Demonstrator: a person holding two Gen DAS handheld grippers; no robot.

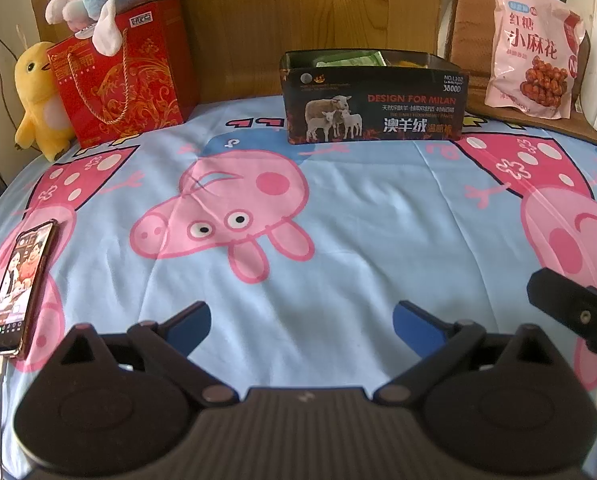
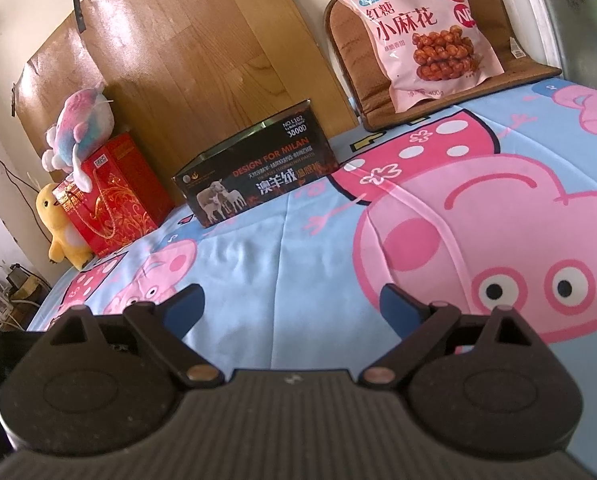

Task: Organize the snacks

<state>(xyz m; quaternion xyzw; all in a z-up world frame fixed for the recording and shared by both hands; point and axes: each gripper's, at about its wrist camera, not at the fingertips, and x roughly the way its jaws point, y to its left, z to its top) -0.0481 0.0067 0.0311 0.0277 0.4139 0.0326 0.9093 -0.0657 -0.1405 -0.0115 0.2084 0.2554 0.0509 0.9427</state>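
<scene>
Both grippers are spread wide with nothing in them. The left gripper [image 1: 301, 322] and the right gripper [image 2: 290, 306] hang low over the near part of the bed [image 1: 358, 216], which has a blue sheet with pink pigs on it.

The dark box [image 1: 374, 98] sits at the far edge of the bed, in the middle. Its top is off and some packets show inside. The big pink snack bag [image 1: 534, 46] leans on a brown cushion [image 2: 450, 102] at the far right corner, well apart from the box.

I think the pink bag goes into the box next. The bag looks puffy and smooth, so it could slip out of the gripper if held by a thin edge. It also looks big for the box, so pushing it in could tip the box or shove it back. A phone [image 1: 18, 292] lies near the left edge of the bed, and a low swing there could knock it.
</scene>
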